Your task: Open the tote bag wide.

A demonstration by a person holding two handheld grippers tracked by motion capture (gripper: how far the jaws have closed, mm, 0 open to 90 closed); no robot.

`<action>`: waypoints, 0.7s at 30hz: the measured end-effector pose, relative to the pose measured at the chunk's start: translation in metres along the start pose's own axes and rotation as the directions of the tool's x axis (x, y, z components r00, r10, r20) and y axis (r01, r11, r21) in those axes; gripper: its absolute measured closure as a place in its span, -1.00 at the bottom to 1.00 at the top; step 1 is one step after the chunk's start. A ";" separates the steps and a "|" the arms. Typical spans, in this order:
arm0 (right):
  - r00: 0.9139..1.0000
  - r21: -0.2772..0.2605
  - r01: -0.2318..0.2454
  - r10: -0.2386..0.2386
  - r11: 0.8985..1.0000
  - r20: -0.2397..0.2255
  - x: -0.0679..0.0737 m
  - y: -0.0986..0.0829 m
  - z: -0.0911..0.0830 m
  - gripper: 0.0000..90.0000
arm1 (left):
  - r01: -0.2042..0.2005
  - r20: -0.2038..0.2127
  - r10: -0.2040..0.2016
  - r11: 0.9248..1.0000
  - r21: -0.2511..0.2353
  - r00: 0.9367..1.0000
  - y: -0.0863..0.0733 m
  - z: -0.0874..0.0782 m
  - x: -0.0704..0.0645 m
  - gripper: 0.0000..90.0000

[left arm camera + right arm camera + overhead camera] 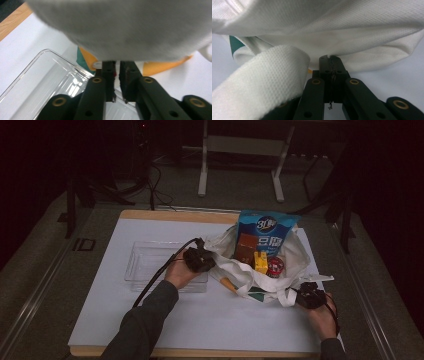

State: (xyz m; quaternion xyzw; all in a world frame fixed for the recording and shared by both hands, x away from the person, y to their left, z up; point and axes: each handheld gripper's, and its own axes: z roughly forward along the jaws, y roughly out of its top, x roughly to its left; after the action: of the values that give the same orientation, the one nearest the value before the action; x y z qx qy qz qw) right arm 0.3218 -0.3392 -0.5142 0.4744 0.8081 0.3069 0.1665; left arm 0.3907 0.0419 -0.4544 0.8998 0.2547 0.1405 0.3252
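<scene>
A white cloth tote bag (260,270) lies open on the white table mat (150,320). Inside it are a blue snack packet (266,232), a brown box (245,247), a yellow item (260,261) and a red can (275,266). My left gripper (199,259) grips the bag's left rim. In the left gripper view, the left gripper (117,64) has its jaws nearly together on the cloth (130,27). My right gripper (311,295) is at the bag's near right corner. In the right gripper view, the right gripper (331,58) is shut on the fabric's edge (362,37), beside a white strap (267,75).
A clear plastic tray (150,265) sits on the mat left of the bag, just under my left hand; its rim (45,65) shows in the left gripper view. The wooden table edge (175,215) runs behind it. Metal stand legs (202,175) rise beyond the table.
</scene>
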 end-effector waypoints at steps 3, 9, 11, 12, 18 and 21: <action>1.000 -0.005 0.000 0.000 1.000 -0.003 -0.001 0.000 -0.002 0.99 | 0.007 0.004 -0.007 1.000 -0.020 1.000 -0.002 -0.008 -0.001 0.68; 1.000 -0.010 0.003 -0.003 1.000 0.002 0.000 0.001 -0.005 0.99 | 0.053 0.051 -0.048 0.992 -0.115 0.998 -0.005 -0.030 -0.006 0.63; 1.000 -0.011 0.004 -0.004 1.000 0.002 0.000 0.001 -0.006 0.99 | 0.045 0.062 -0.036 0.989 -0.138 0.997 -0.006 -0.038 -0.010 0.63; 1.000 -0.012 0.005 -0.005 1.000 0.002 0.000 0.001 -0.006 0.99 | 0.042 0.067 -0.032 0.988 -0.152 0.997 -0.006 -0.042 -0.013 0.63; 1.000 -0.013 0.003 -0.003 1.000 0.003 0.000 0.001 -0.006 0.99 | 0.004 0.063 0.011 0.970 -0.242 0.998 -0.003 -0.068 -0.027 0.78; 1.000 -0.011 0.002 -0.002 1.000 0.004 0.001 0.001 -0.006 0.99 | -0.005 0.049 0.020 0.958 -0.288 0.999 0.003 -0.077 -0.031 0.92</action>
State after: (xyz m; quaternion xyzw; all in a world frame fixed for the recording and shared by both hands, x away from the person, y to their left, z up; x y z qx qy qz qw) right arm 0.3187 -0.3404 -0.5091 0.4735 0.8064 0.3101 0.1712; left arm 0.3336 0.0621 -0.3971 0.8479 0.2175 0.1547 0.4581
